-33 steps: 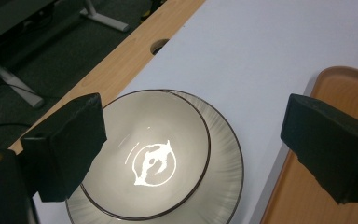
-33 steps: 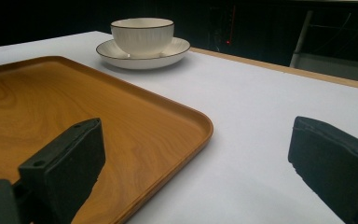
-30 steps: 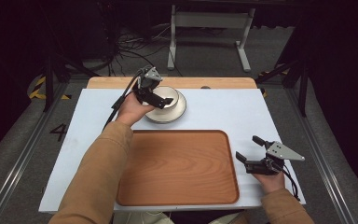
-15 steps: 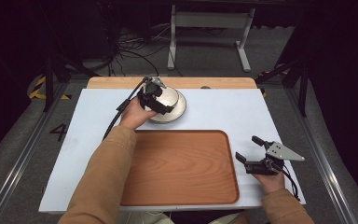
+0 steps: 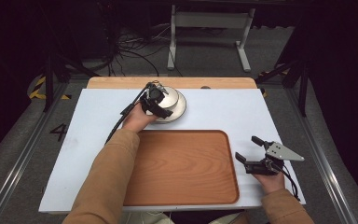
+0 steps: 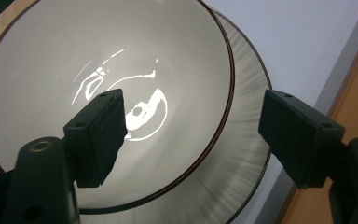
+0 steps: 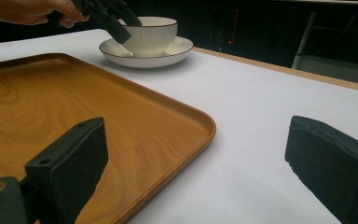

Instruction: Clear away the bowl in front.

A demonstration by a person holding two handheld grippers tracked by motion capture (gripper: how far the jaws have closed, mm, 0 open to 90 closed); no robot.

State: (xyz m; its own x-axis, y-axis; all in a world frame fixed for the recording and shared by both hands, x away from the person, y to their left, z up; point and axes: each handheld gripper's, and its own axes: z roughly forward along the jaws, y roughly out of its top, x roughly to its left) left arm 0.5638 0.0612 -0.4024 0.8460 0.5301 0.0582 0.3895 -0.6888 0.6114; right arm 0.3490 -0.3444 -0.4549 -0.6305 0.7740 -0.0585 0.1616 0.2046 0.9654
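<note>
Bowl (image 5: pixel 168 99) on saucer (image 5: pixel 179 112) at tabletop (image 5: pixel 223 112) 12 o'clock, beyond tray (image 5: pixel 186 172); left gripper (image 6: pixel 191 135) fingers apart astride rim; right gripper (image 5: pixel 251 154) fingers apart, idle; glazed, stiff, slippery, breakable; pinch rim.

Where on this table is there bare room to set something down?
The whole wooden tray is bare. The white table is free left of the bowl and between its saucer and the right claw. It is crowded where the left claw straddles the bowl's rim.
</note>
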